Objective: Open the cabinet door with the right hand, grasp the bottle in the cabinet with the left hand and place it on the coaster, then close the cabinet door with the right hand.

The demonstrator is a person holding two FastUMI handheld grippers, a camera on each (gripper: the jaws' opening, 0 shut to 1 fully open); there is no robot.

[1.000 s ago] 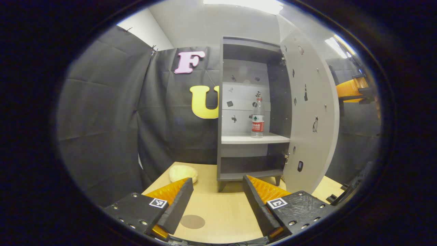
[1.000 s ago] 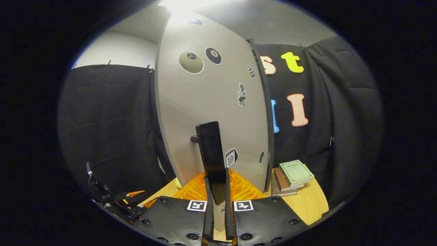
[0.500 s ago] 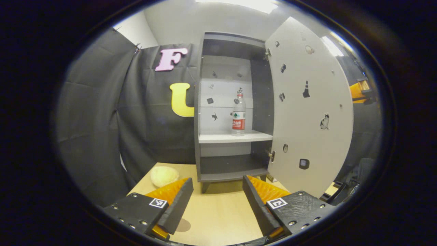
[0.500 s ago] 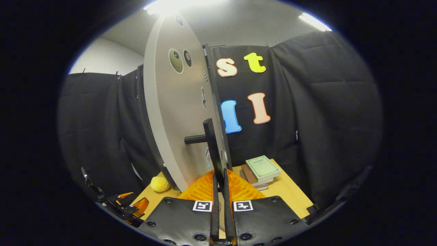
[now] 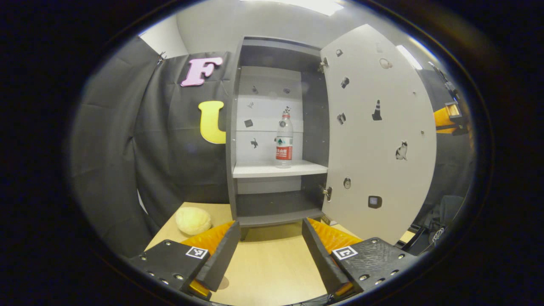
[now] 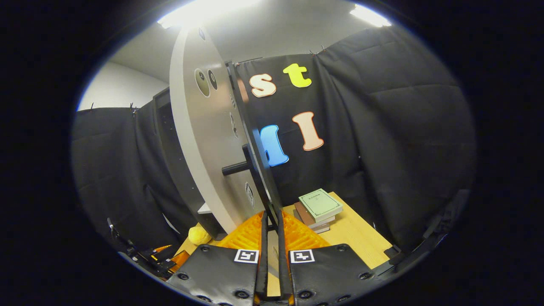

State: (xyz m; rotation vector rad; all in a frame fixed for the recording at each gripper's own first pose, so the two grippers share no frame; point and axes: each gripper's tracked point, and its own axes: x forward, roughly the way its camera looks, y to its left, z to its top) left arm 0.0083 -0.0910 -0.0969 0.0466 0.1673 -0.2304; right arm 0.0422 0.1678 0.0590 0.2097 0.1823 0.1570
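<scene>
In the left gripper view, a grey cabinet (image 5: 272,127) is seen standing on a wooden worktop (image 5: 272,263) with its door (image 5: 378,136) swung wide open to the right. A clear bottle (image 5: 284,140) with a red label stands upright on the middle shelf (image 5: 278,169), towards its right side. The left gripper (image 5: 270,240) is held with fingers spread wide, nothing between them. A pale yellow round object (image 5: 193,220) lies near the cabinet's left foot.

In the right gripper view, the door (image 6: 204,148) is seen edge-on. The right gripper (image 6: 270,231) is narrowed around the door's dark handle (image 6: 257,178), both fingers pressed on it. A stack of books (image 6: 319,209) lies on the worktop (image 6: 357,238) to the right.
</scene>
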